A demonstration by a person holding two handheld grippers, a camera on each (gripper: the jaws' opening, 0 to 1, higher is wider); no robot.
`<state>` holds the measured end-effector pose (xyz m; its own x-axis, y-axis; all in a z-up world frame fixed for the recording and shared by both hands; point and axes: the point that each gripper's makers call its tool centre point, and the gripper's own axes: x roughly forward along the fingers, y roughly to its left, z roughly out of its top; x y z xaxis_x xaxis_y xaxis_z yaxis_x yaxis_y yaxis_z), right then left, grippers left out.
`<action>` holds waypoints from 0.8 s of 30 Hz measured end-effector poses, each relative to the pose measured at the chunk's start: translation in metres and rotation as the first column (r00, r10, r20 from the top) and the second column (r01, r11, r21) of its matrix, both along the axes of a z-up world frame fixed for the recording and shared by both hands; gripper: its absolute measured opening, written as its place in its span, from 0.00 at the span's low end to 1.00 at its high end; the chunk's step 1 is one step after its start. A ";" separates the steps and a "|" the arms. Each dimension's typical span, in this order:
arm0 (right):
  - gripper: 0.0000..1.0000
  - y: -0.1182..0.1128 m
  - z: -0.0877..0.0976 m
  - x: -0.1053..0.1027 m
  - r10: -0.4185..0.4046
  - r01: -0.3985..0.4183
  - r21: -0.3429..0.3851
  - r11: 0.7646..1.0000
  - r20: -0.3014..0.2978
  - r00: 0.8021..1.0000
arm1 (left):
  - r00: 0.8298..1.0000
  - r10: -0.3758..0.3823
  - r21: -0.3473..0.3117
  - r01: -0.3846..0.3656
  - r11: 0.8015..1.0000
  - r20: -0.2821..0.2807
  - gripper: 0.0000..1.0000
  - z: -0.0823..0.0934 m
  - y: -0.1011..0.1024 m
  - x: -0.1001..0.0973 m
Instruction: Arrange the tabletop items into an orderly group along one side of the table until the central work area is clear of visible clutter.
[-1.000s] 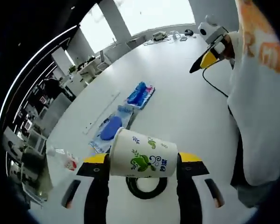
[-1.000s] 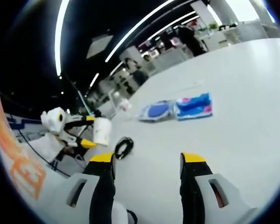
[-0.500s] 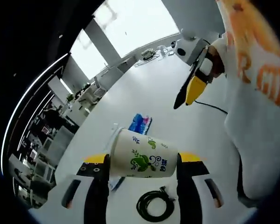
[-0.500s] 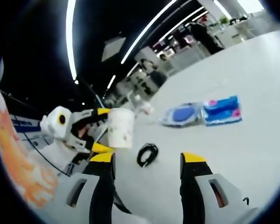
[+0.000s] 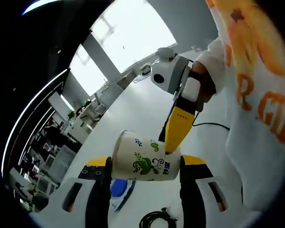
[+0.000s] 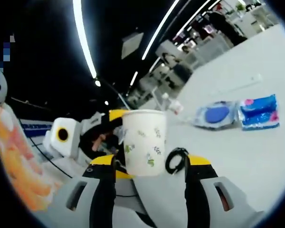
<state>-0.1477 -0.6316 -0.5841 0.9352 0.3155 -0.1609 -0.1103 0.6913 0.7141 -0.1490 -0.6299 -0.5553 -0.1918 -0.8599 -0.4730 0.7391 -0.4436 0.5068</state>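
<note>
As the two grippers have closed on each other over the last second, the cup (image 5: 145,159) now sits right before the right gripper (image 6: 146,164), so we judge a hand-over is near. The left gripper (image 5: 145,166) clamps the cup, held above the table (image 6: 256,156). The right gripper's jaws stand apart, the cup about between them; contact unclear. Cable (image 6: 176,160) and blue packets (image 6: 259,112) lie beyond.
</note>
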 end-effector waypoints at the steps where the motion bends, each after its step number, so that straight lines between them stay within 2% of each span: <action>1: 0.57 0.002 0.001 0.002 0.012 -0.012 0.000 1.000 -0.002 1.000 | 1.000 -0.008 -0.004 0.008 1.000 0.003 0.58 0.002 0.000 -0.002; 4: 0.52 0.006 0.001 0.004 0.035 -0.035 -0.008 0.999 -0.004 0.999 | 1.000 -0.027 -0.012 0.027 1.000 0.015 0.58 0.004 -0.003 -0.006; 8: 0.39 0.012 0.007 0.006 0.073 -0.072 -0.012 0.997 0.024 0.997 | 0.999 -0.043 -0.012 0.043 0.999 0.007 0.58 0.003 -0.006 -0.015; 11: 0.38 0.010 0.005 0.005 0.065 -0.065 -0.029 0.997 0.017 0.998 | 0.999 -0.045 -0.011 0.045 0.999 0.012 0.58 0.002 -0.006 -0.014; 14: 0.38 0.007 0.006 0.003 0.045 -0.044 -0.017 0.999 0.035 0.998 | 0.998 -0.033 -0.016 0.032 0.999 -0.047 0.58 0.003 -0.006 -0.013; 17: 0.38 0.002 0.009 0.002 0.021 -0.021 -0.011 1.000 0.052 0.998 | 0.986 -0.002 -0.023 -0.002 1.000 -0.168 0.57 0.007 -0.007 -0.012; 18: 0.38 0.000 0.010 0.002 0.019 -0.017 -0.023 1.000 0.059 0.998 | 0.973 0.000 -0.037 -0.009 0.999 -0.231 0.57 0.012 -0.007 -0.013; 21: 0.37 -0.005 0.018 0.002 0.007 -0.006 -0.016 1.000 0.085 0.996 | 0.954 0.011 -0.059 -0.030 0.998 -0.298 0.57 0.019 -0.008 -0.010; 22: 0.37 -0.005 0.018 0.003 0.006 -0.004 -0.025 1.000 0.088 0.996 | 0.934 0.012 -0.053 -0.033 0.998 -0.357 0.58 0.020 -0.007 -0.011; 23: 0.37 -0.008 0.019 0.003 0.001 0.003 -0.045 0.999 0.093 0.996 | 0.892 0.043 -0.027 -0.061 0.998 -0.450 0.58 0.020 -0.006 -0.009; 24: 0.37 -0.011 0.021 0.004 -0.012 0.016 -0.033 0.999 0.105 0.994 | 0.884 0.064 -0.028 -0.087 0.996 -0.463 0.58 0.020 -0.005 -0.004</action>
<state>-0.1438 -0.6423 -0.5628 0.9517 0.2985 -0.0722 -0.1735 0.7166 0.6755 -0.1525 -0.6351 -0.5353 -0.3119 -0.8994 -0.3061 0.9249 -0.3611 0.1187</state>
